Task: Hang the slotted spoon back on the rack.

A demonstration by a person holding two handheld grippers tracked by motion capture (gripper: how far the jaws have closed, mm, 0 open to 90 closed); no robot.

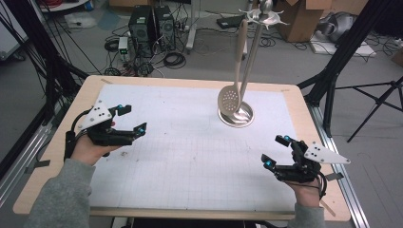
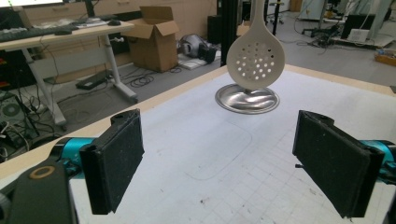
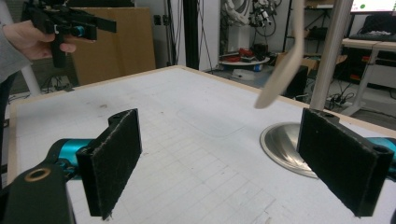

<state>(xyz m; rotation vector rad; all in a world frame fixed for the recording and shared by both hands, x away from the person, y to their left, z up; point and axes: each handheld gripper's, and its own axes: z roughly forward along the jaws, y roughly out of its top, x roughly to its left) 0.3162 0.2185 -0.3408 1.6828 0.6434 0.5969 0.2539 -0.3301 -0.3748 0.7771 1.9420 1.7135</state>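
While the left gripper (image 1: pixel 129 118) hovers over the table's (image 1: pixel 47 156) left edge, its jaws stand wide apart with nothing between them, and the left gripper view looks across the white gridded mat (image 1: pixel 190 152) toward the slotted spoon (image 2: pixel 255 58). That pale spoon hangs by its handle from a hook at the top of the metal stand (image 1: pixel 252 52), its perforated bowl low, just above the stand's round steel base (image 2: pixel 247 99) but, as far as I can tell, not resting on it. Stand and spoon sit toward the far right part of the mat, well apart from both grippers. Near the right front corner, the right gripper (image 1: pixel 276 151) is held just above the mat, jaws likewise spread wide and empty, pointing toward the stand, whose base shows just beyond its right jaw in the right gripper view.
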